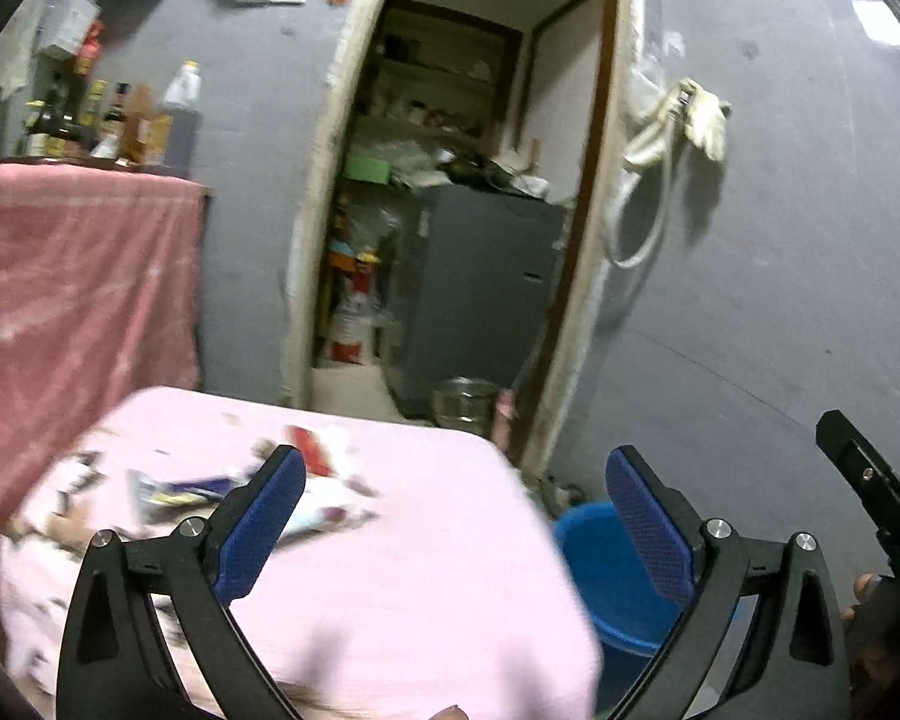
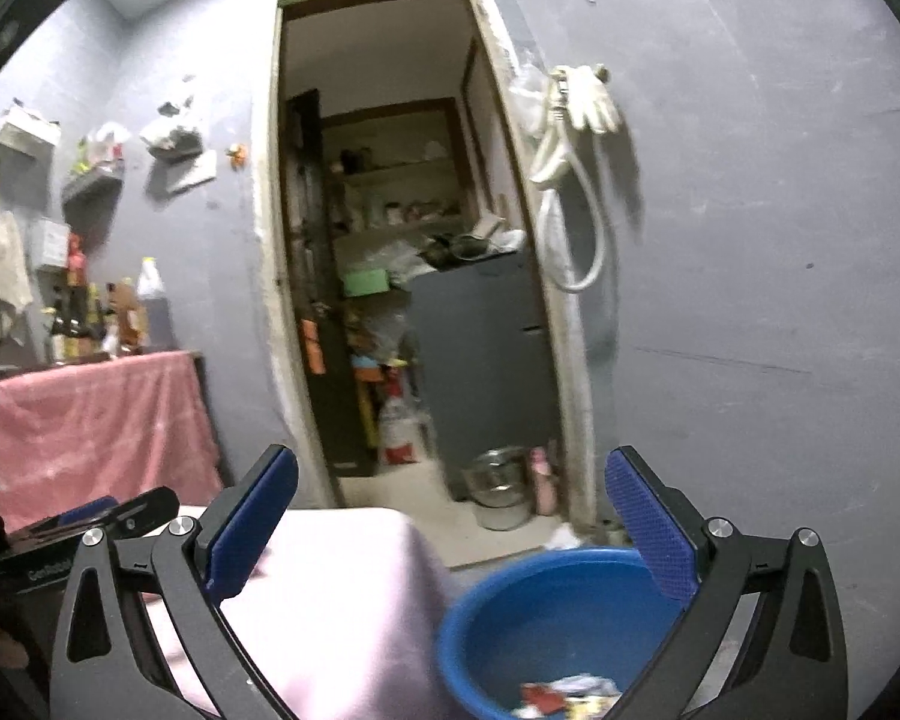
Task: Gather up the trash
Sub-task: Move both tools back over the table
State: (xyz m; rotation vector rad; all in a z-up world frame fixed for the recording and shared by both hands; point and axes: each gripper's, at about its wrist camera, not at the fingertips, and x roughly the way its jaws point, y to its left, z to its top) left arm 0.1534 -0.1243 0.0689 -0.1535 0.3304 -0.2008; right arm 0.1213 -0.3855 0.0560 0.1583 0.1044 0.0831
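We are holding two grippers, left gripper (image 1: pixel 455 501) and right gripper (image 2: pixel 452 501), jaws spread wide and carrying nothing. Wrappers (image 1: pixel 222 489) are lying lower left on the pink table (image 1: pixel 426 570); blur is preventing a count. They are looking light, crinkly, slippery; we would pinch a loose edge. One blue tub (image 2: pixel 546 618), lower right, is holding several scraps (image 2: pixel 564 693).

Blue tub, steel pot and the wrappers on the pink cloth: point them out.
Blue tub (image 2: pixel 546 618): right wrist view, inner wall.
Steel pot (image 2: pixel 498 489): right wrist view, its side.
Wrappers (image 1: pixel 180 489): left wrist view, blurred middle of the pile.
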